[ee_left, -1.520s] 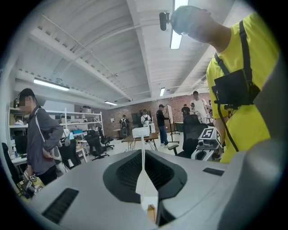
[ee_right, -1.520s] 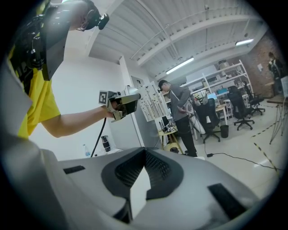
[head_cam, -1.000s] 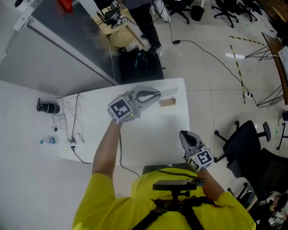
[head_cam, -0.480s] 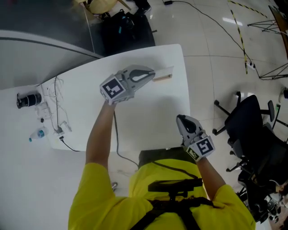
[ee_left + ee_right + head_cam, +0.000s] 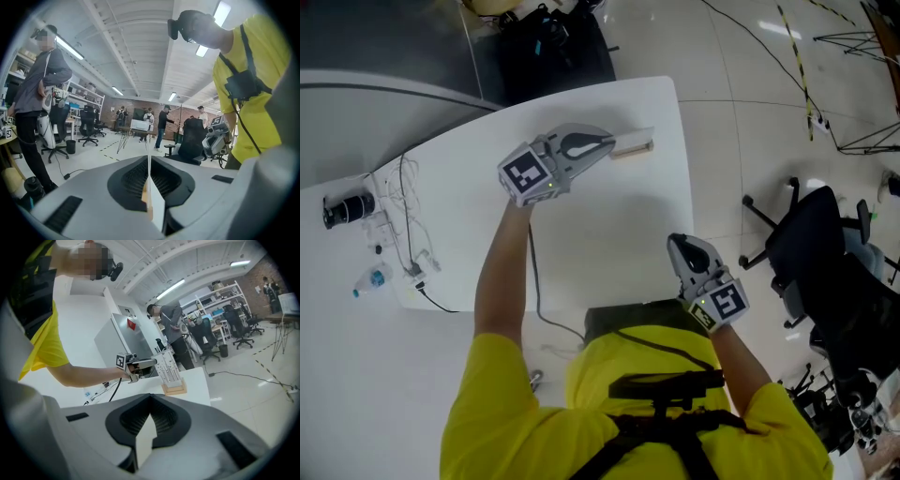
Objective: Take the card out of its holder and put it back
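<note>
Our left gripper has its jaws closed on the card. In the left gripper view we see the card from its edge, as a thin white sheet pressed between the two ribbed pads. From the right gripper view, the card stands nearly upright, a little tilted. Its upper corner is in the left gripper's jaws and its lower edge is at the top of the wooden holder. We cannot tell if this edge is inside the slot or only touching it. The holder stands on the white table, just below and in front of the left jaw tips, near the far edge of the table.

Our right gripper has its jaws together at the tips and nothing is between them. It is over the near edge of the table, well apart from the left gripper, and it points toward the card and the holder.

Behind the left gripper, on its outer side, some cables and a small bottle lie on the table.
</note>
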### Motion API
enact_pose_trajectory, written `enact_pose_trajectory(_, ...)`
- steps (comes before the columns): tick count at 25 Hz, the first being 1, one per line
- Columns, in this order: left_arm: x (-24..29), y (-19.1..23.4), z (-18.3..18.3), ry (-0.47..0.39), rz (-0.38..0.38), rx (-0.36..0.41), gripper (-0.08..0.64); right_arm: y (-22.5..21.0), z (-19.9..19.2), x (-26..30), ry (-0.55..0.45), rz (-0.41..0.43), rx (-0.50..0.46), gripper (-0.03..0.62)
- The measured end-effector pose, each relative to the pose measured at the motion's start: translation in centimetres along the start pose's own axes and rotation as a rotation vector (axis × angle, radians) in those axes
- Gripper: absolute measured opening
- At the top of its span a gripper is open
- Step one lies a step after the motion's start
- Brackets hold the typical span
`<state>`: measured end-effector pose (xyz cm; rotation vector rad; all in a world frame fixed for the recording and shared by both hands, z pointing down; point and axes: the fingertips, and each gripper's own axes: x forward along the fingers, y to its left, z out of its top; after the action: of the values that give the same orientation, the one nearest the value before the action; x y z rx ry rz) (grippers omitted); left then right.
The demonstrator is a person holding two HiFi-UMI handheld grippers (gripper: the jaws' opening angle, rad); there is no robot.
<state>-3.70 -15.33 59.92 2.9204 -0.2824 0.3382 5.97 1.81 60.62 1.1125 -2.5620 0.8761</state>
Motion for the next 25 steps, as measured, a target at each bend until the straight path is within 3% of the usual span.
enact_pose_trajectory(6,0.7,0.3,-2.3,0.021,0.003,-0.023,0.018,0.0,-0.1,0.0,0.013,0.001,-0.001,0.006)
enact_pose_trajectory(9,1.0,0.5,-3.1,0.008,0.051,-0.053,0.027,-0.3,0.1,0.0,0.006,-0.003,-0.004,0.006)
enact_pose_trajectory(12,0.2,1.0,-2.7,-0.007,0.129,-0.069,0.129,-0.2,0.8,0.0,-0.001,-0.001,-0.004,0.006)
enact_pose_trajectory(13,-0.3,1.0,-2.3,-0.012,0.163,-0.071,0.132,-0.1,1.2,-0.1,-0.002,-0.001,-0.007,0.006)
enact_pose_trajectory(18,-5.2,0.6,2.7,-0.083,0.389,-0.064,0.124,1.0,5.7,-0.1,-0.063,0.01,-0.069,0.006)
enact_pose_trajectory(20,-7.5,-1.1,4.8,-0.082,0.539,-0.086,0.123,1.8,7.9,-1.2,-0.086,0.005,-0.086,0.006)
enact_pose_trajectory(23,-11.2,-1.9,8.4,-0.073,0.81,-0.098,0.026,1.3,11.9,-1.4,-0.147,-0.004,-0.12,0.006)
enact_pose_trajectory(25,-12.5,-3.5,10.3,-0.082,0.897,-0.129,0.011,1.1,13.9,-1.9,-0.171,-0.01,-0.132,0.006)
